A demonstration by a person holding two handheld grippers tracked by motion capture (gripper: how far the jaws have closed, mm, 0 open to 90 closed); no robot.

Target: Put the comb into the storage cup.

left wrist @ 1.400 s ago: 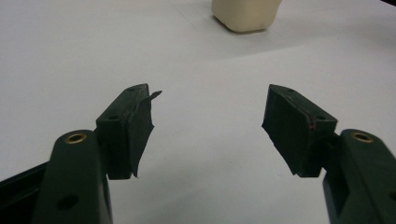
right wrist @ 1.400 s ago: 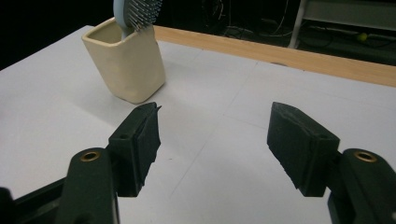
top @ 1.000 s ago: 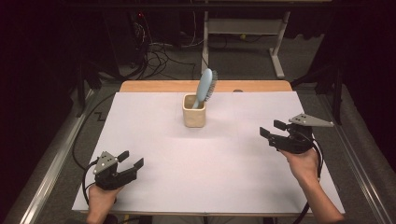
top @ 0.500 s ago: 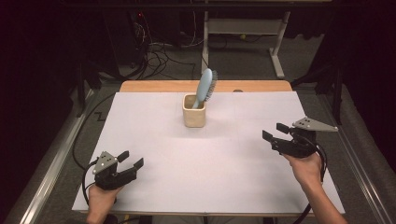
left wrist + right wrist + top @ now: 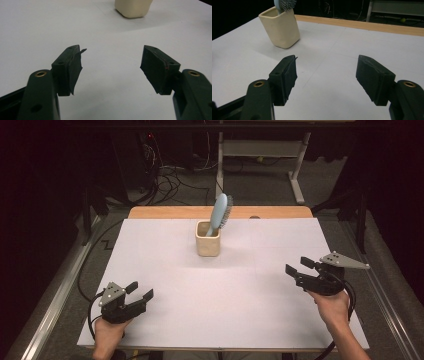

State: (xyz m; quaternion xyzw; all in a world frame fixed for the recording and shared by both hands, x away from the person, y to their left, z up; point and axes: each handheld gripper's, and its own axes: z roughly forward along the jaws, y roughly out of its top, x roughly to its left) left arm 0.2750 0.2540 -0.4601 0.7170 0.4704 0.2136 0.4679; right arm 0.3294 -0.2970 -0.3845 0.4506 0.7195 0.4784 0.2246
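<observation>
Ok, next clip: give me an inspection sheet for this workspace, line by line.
Surface: white sheet over a wooden table, flat and bare.
Job's things: cream cup upright near the far middle; blue hairbrush standing in it, leaning, bristle head up.
Clutter: nothing seen.
Grippers: left gripper open, low at the near left; right gripper open at the right; both empty, apart from the cup.
Cables: one trails from each gripper; more lie on the floor beyond.
Surroundings: dark room, desk frame behind.
</observation>
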